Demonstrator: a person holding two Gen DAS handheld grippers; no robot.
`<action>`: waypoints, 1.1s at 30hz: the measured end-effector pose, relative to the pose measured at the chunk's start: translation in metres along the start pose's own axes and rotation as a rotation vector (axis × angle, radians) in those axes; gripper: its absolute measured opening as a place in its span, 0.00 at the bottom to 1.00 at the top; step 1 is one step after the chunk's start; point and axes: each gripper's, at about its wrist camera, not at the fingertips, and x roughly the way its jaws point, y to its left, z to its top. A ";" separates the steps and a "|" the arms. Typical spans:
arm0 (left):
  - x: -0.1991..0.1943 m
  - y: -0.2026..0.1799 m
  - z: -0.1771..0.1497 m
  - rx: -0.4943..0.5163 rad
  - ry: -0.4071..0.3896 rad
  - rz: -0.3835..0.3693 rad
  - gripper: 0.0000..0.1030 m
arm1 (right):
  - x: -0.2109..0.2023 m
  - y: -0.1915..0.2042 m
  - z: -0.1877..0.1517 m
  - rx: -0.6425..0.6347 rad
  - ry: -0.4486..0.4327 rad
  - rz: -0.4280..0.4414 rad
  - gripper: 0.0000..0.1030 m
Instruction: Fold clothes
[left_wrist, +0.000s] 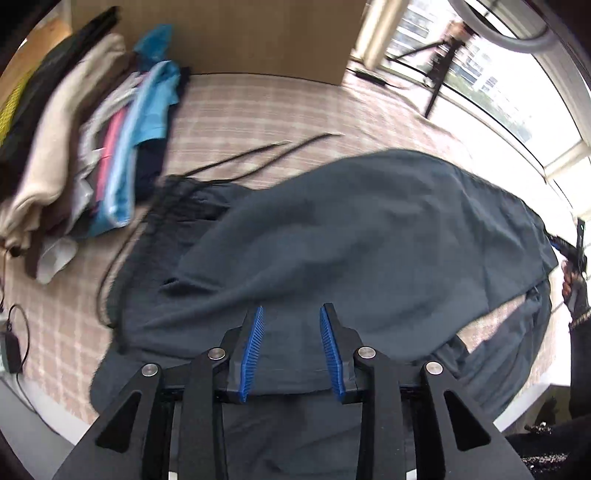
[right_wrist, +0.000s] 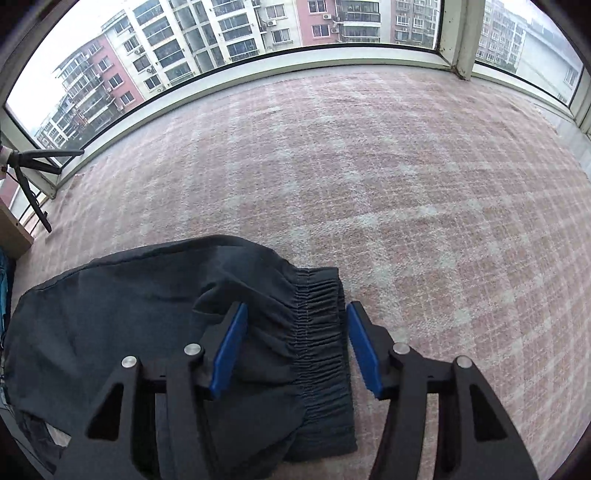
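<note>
Dark grey trousers lie on the pink plaid cover, their drawstring waistband toward the left. My left gripper points down over the near part of the cloth. It is open, and its blue pads stand apart with flat fabric below them. In the right wrist view the trousers' gathered elastic hem lies between the fingers of my right gripper. That gripper is open, with its pads on either side of the hem, not pressing it. A gloved hand shows at the far right edge.
A pile of folded clothes sits at the left, in front of a brown board. A charger with cable lies at the left edge. A tripod stands by the window. Plaid cover stretches beyond the hem.
</note>
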 end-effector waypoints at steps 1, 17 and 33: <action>-0.003 0.021 -0.001 -0.049 -0.012 0.029 0.33 | 0.001 0.008 0.001 -0.028 -0.007 -0.020 0.27; 0.108 0.042 0.101 0.128 0.083 0.091 0.57 | -0.002 0.013 0.033 -0.002 0.032 -0.070 0.61; 0.011 0.054 0.130 0.021 -0.218 0.070 0.13 | -0.012 0.024 0.051 -0.004 -0.129 -0.147 0.08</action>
